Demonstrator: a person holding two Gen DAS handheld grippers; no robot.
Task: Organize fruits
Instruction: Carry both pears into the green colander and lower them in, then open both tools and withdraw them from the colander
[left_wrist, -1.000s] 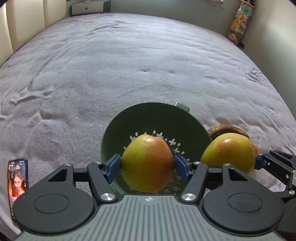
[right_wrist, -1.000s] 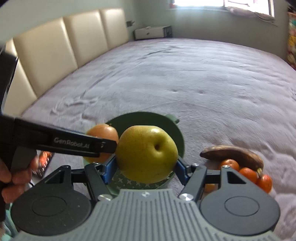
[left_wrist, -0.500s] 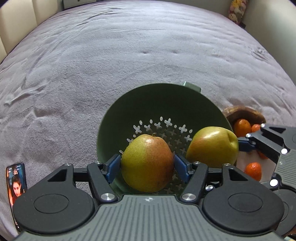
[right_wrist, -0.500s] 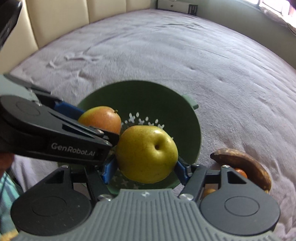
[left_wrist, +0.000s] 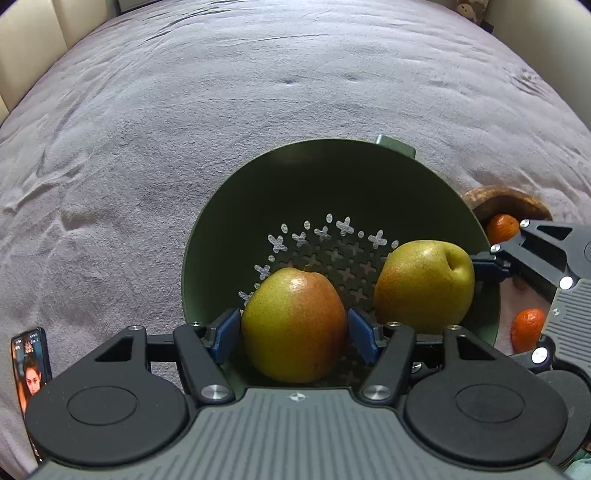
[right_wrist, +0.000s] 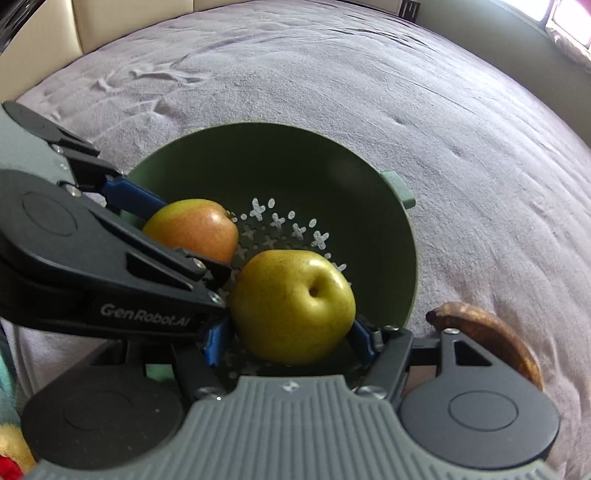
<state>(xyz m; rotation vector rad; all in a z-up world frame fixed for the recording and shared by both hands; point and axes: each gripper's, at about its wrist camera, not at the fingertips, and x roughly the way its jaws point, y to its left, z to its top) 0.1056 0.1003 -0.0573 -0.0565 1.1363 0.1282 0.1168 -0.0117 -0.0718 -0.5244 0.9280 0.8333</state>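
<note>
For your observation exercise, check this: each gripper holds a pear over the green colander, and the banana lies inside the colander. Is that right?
Not quite. The banana lies outside the green colander, on the bedspread beside it, as the right wrist view shows. The rest holds: the left gripper and right gripper each hold a pear over it.

Your two grippers crowd the near half of the green colander (left_wrist: 369, 177): the left gripper (left_wrist: 293, 330), clamped on a red-blushed pear (left_wrist: 293, 325), sits just beside the right gripper (right_wrist: 290, 332) and its yellow pear (right_wrist: 291, 304), linkages nearly touching. The colander's far half and the wide purple bedspread (left_wrist: 221, 110) beyond it are open to you. On your right, a browned banana (right_wrist: 491, 328) and mandarins (left_wrist: 526, 328) block the way; a phone (left_wrist: 31, 369) lies at far left.
</note>
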